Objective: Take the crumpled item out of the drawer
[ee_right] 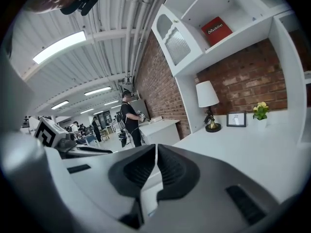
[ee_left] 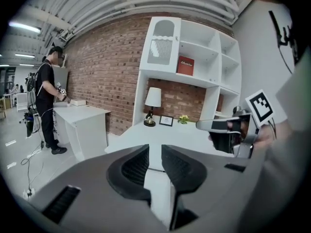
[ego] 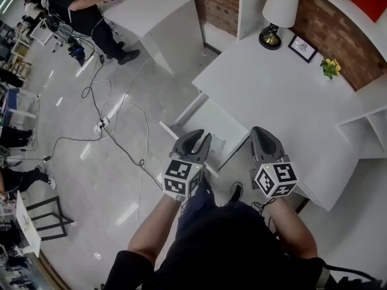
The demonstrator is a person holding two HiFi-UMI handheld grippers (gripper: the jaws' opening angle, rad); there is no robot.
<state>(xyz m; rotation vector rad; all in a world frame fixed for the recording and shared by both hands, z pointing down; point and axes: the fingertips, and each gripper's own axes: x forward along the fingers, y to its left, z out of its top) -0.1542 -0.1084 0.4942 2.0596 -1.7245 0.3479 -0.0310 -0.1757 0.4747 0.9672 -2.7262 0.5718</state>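
Observation:
In the head view a white drawer (ego: 202,115) stands pulled out from under the white desk (ego: 272,95). A small pale crumpled item (ego: 216,142) lies at its near corner, partly hidden by my left gripper (ego: 201,136). That gripper hangs just above the drawer's near edge with its jaws a little apart and nothing between them; the left gripper view shows the same narrow gap (ee_left: 155,152). My right gripper (ego: 261,130) hovers over the desk's front edge, to the right of the drawer. It is shut and empty in the right gripper view (ee_right: 156,149).
On the desk's far side stand a lamp (ego: 278,14), a picture frame (ego: 302,47) and yellow flowers (ego: 330,68). A white shelf unit (ego: 369,125) is at the right. Cables (ego: 115,125) trail over the floor at the left. A person (ego: 84,11) stands at another desk.

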